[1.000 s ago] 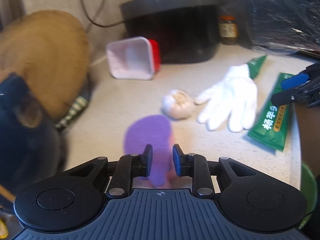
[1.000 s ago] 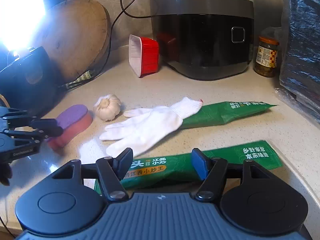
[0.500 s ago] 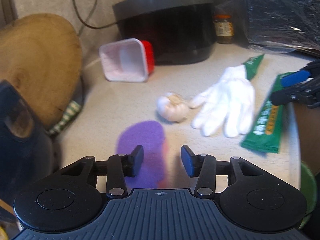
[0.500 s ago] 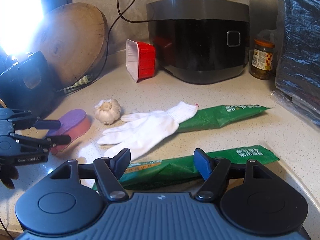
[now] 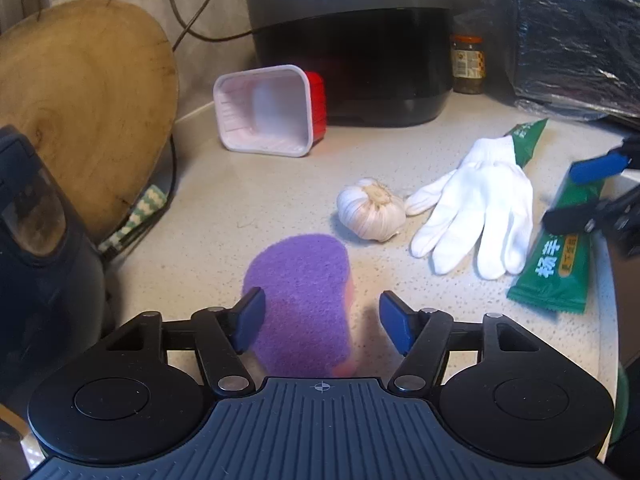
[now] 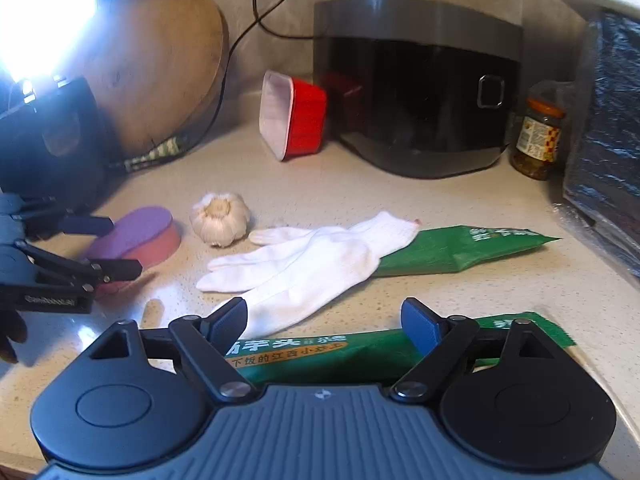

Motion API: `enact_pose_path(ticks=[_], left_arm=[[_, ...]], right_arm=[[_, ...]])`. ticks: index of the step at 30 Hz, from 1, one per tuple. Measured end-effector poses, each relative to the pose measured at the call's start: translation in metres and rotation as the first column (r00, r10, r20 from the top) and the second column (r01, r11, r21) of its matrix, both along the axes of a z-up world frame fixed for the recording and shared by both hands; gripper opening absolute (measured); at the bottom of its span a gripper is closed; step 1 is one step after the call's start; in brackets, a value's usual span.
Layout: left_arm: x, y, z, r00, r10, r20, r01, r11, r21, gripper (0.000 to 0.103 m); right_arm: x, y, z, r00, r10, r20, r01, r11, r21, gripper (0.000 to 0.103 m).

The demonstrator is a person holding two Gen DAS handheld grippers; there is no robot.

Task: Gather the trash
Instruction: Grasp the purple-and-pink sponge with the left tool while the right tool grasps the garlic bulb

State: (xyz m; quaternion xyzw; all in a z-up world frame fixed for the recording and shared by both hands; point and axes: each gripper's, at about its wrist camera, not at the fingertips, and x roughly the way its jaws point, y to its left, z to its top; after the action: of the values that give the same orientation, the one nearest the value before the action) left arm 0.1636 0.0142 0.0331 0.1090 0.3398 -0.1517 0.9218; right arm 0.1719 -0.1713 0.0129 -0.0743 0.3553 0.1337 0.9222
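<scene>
On the far left we see a dark appliance and, behind it, a round wooden board leaning against the wall. Our left gripper hangs over the counter with its jaws opening; the purple-topped sponge lies flat between them, and neither pad presses on it, so it is let go.

Just past the sponge sits a head of garlic, and behind that a red tub tipped on its side against the black rice cooker, its white inside turned toward us. Nothing lies in the tub that we can make out.

Next comes a white glove, spread flat with its cuff lying over one end of a long green wrapper. A second green wrapper lies nearer the counter's edge. Our right gripper straddles this one with its jaws opening, the pads standing clear on either side of it without gripping.

Beside the cooker stands a glass jar with a lid on and a printed label; it looks filled with yellowish pickled pieces. At the far right is a bulky thing wrapped in black plastic.
</scene>
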Motion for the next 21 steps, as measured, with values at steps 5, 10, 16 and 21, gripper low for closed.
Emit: enact_pose_path(ticks=[5, 10, 16, 21], left_arm=[[-0.001, -0.001, 0.000, 1.000, 0.001, 0.005, -0.001, 1.000, 0.004, 0.069], [0.001, 0.000, -0.001, 1.000, 0.005, 0.012, -0.005, 1.000, 0.010, 0.069], [0.005, 0.014, 0.002, 1.000, 0.020, -0.008, -0.020, 0.996, -0.086, 0.069], [0.005, 0.024, 0.007, 0.999, 0.040, 0.002, -0.040, 0.993, -0.116, 0.064]], right_arm=[[0.008, 0.011, -0.017, 0.999, 0.004, -0.045, -0.006, 1.000, -0.025, 0.088], [0.013, 0.015, -0.026, 0.998, -0.001, -0.067, -0.002, 1.000, -0.031, 0.099], [0.017, 0.019, -0.031, 0.996, -0.002, -0.092, -0.002, 0.999, -0.035, 0.103], [0.021, 0.020, -0.029, 0.991, 0.003, -0.130, -0.010, 0.999, -0.050, 0.103]])
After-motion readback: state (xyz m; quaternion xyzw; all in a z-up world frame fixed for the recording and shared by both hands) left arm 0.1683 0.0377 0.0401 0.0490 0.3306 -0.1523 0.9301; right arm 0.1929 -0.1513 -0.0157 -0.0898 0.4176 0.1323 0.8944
